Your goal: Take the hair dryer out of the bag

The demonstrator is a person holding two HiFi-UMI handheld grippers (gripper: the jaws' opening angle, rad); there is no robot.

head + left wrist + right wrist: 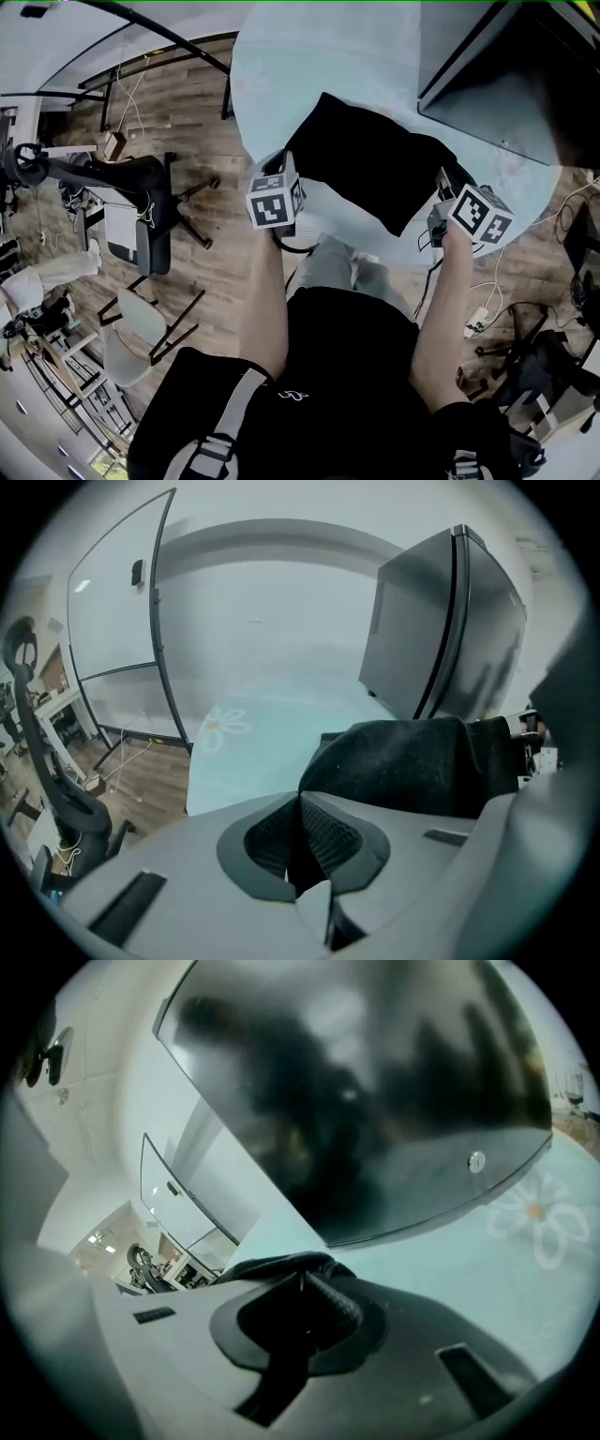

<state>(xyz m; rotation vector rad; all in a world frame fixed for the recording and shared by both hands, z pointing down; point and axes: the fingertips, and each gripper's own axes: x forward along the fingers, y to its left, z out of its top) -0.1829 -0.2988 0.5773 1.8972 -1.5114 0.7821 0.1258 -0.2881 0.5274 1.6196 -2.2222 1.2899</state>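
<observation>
A black cloth bag [366, 169] lies on the pale blue round table [281, 66]. At the bag's near left corner, my left gripper [284, 176] has a fold of the black cloth pinched between its pads [323, 841]; the bag [412, 761] bulges just beyond them. My right gripper [448, 187] is at the bag's near right corner. Its jaws [305, 1312] are shut on a black edge of the bag [281, 1265]. No hair dryer shows in any view; the bag's inside is hidden.
A large dark panel [506, 84] stands on the table behind the bag at the back right, close to both grippers [441, 630] [356, 1091]. Office chairs [141, 216] and desks fill the floor at left. Cables [483, 314] lie on the floor at right.
</observation>
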